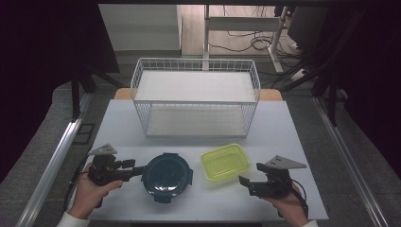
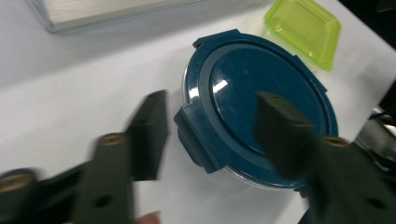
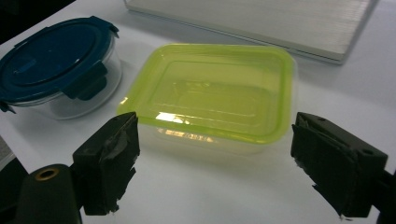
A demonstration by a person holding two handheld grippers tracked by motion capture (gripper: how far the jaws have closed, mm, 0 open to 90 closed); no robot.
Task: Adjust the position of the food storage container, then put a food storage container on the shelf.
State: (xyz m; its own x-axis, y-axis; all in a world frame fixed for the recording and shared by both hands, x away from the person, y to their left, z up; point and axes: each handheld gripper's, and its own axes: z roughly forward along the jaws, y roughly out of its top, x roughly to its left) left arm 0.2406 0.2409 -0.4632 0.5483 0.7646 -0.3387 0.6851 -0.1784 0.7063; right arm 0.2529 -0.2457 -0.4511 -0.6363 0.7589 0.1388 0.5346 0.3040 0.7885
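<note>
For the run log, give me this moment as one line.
left gripper: open at round blue-lidded container | right gripper: open before green-lidded box

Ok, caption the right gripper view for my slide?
Open hand-held gripper faces a yellow-green lidded box beside a blue-lidded round container.

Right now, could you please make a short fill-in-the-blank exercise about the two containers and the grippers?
1. The round container has a lid of dark ____ colour.
2. The rectangular container has a lid of yellow-____ colour.
3. The left gripper has its jaws ____, beside a latch of the round container.
4. Behind both containers stands a white wire ____, holding nothing.

Missing words: blue; green; open; basket.
</note>
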